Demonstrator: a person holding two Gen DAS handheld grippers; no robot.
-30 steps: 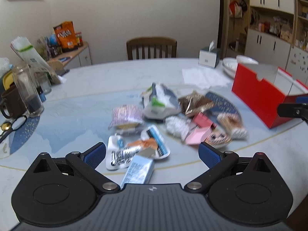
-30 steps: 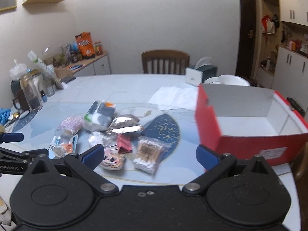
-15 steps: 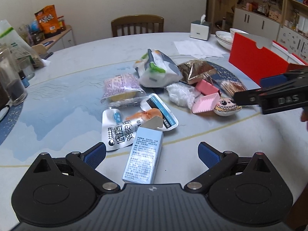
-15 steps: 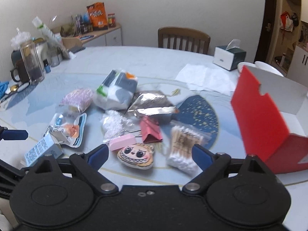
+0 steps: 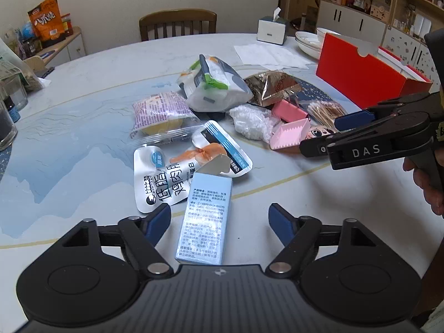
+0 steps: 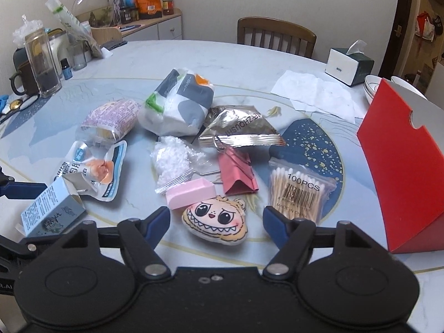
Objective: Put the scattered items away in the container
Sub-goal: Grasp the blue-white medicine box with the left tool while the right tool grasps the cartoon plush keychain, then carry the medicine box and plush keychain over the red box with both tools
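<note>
As both tools narrow their jaws over the clutter, two pickups look close at once. Compared with a second ago, the left tool (image 5: 219, 223) has dropped nearer the tabletop (image 5: 83, 105) and now straddles the blue box (image 5: 205, 219), which lies flat with its torn flap pointing away; the pads are closing but stand clear of the box's sides, so nothing is pinched yet. The right tool (image 6: 216, 222) has swung in from the red container (image 6: 402, 166) toward the pile and now brackets the toy face (image 6: 215, 220), its jaws likewise closing with gaps on both sides; in the left view its fingers reach in from the right, just past the pink clip (image 5: 288, 137).

Every item is on the tabletop, none in the container, which stands open at the right edge, well apart from the box and nearer the toy. The swabs (image 6: 301, 194) lie just beside the toy, between it and the container; the silver pouch (image 5: 166, 177) touches the box's far end. The foil packet (image 6: 238, 130), white bag (image 6: 180, 105) and purple snack (image 6: 111, 122) sit farther back.

The shift from approach to closing suggests the task is only starting: both grips must seat before anything is carried across. The box's loose flap and the overlapping pouch could be caught if the left pads close askew.
</note>
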